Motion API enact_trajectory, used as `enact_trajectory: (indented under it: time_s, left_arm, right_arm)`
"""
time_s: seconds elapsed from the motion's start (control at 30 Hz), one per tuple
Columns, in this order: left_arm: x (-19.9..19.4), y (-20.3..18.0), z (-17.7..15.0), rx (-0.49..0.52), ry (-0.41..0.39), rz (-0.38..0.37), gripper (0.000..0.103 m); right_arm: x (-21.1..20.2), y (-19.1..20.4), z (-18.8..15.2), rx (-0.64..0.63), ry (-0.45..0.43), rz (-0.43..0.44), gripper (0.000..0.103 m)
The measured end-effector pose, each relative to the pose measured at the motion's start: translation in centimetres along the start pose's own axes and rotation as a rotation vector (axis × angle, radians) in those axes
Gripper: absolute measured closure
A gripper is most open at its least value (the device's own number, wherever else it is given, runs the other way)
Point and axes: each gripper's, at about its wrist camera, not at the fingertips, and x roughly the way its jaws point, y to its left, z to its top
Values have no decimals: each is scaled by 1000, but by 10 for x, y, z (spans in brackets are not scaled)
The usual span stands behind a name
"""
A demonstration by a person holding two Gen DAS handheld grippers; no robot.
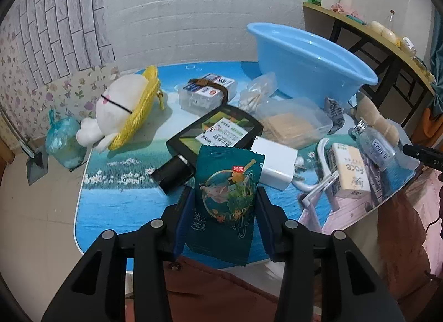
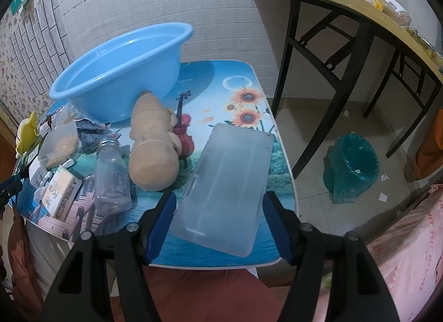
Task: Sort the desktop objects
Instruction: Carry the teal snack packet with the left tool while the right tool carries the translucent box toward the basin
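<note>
A teal snack packet stands upright between the blue pads of my left gripper, which is shut on it above the near edge of the picture-printed table. In the right wrist view my right gripper is shut on a translucent plastic case, its pads against the long sides, over the table's near right corner. Behind stand a blue basin, a tan plush toy and a clear bottle.
The table is crowded: a white plush in a yellow hat, a black-framed pack, a white charger, a "face" box, lidded clear boxes. A teal-lined bin and a wooden desk stand to the right.
</note>
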Motion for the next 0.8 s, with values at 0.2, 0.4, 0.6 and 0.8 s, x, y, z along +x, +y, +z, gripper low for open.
enact_trajectory:
  time_s: [0.2,0.4,0.6,0.8]
  left_arm:
    - [8,0,-3,-6,17,-5,57]
    - [16,3,-4,-23,20,-22,52]
    - [7,2,-4,-16,-12,-35,58]
    - [-14,1,7,-22,-57,-49,58]
  right_arm:
    - [1,5,-1,-21,11,12,37]
    - [6,7,4,-20,5,15,37]
    - [10,5,5,-11,5,22,39]
    - [-5,6,9,-7,-56,37,41]
